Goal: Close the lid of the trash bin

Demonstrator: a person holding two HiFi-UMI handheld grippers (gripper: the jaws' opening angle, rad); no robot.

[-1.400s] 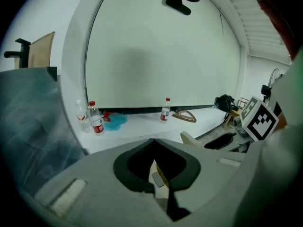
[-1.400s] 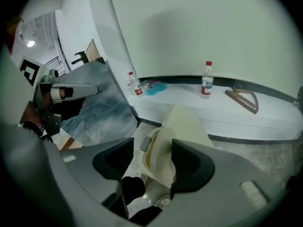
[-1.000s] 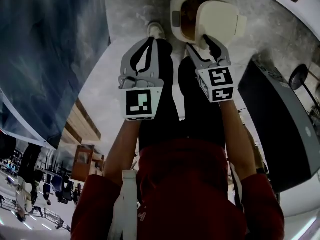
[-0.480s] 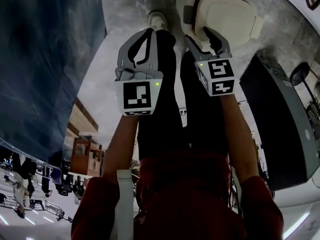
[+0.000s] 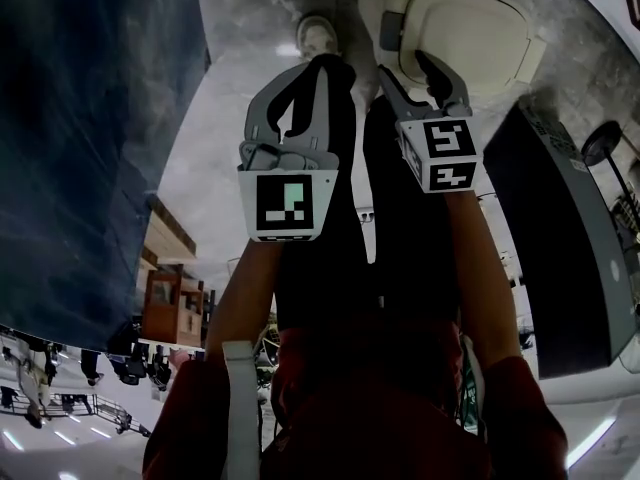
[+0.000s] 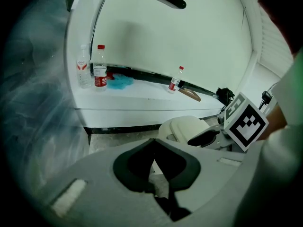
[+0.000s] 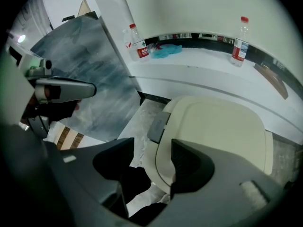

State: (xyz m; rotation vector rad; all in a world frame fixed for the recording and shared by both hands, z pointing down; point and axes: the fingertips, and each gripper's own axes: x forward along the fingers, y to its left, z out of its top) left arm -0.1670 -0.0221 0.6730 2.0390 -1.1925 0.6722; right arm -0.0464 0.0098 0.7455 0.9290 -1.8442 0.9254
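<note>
Head view: cream trash bin (image 5: pixel 372 8) at upper right, lid (image 5: pixel 465 33) lying flat; right tongs (image 5: pixel 425 68) over its near rim. Left gripper view: left tongs (image 6: pixel 154 148) pinched together, empty. Right gripper view: tongs spread, bin rim between them.

Red sleeves (image 5: pixel 520 418), black trousers (image 5: pixel 400 228), grey left tool (image 5: pixel 303 73), right tool (image 5: pixel 408 68), marker cubes (image 5: pixel 290 203)

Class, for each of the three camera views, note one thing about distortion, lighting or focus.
Head view: heavy fisheye curves the dark cabinet. Left gripper view: dark vignette at the corners, the white counter bows into an arc, the blue-grey panel looks hazy. Right gripper view: the cream bin lid is evenly lit, the near jaws soft.
</note>
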